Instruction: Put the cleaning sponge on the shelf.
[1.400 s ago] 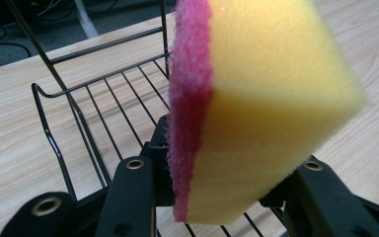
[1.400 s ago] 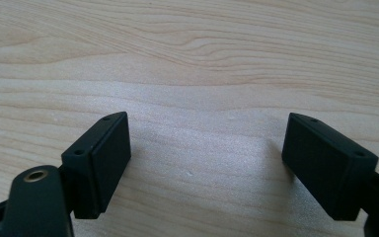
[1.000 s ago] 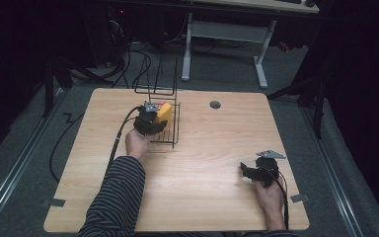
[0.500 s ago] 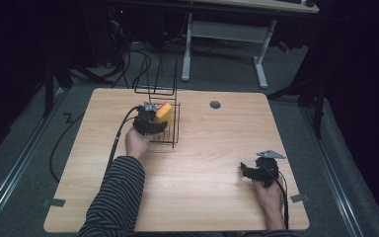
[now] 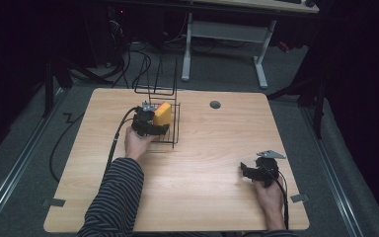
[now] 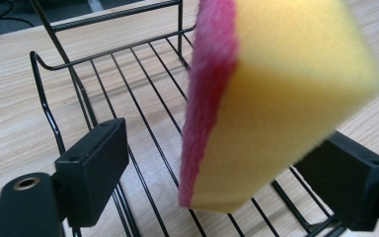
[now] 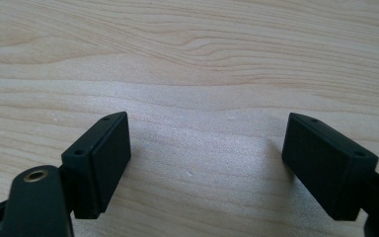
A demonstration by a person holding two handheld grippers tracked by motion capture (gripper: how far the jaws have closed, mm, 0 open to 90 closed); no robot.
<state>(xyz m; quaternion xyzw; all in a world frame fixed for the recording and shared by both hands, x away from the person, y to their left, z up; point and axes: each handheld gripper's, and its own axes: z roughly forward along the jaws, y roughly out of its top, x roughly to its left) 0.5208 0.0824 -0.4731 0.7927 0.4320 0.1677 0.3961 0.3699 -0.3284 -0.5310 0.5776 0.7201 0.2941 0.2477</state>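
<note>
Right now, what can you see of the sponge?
The sponge is a yellow foam block with a fuzzy pink scouring layer on one face. It stands tilted on edge over the black wire rack, between the open jaws of the left gripper. Whether either jaw touches it is unclear. Its edges look blurred.

No text, label, brand, number or sign can be read anywhere in these pictures. The sponge (image 6: 276, 103) has plain yellow and pink faces, the wire rack (image 5: 165, 106) is bare black wire, and the counter (image 5: 202, 197) carries only wood grain.
</note>
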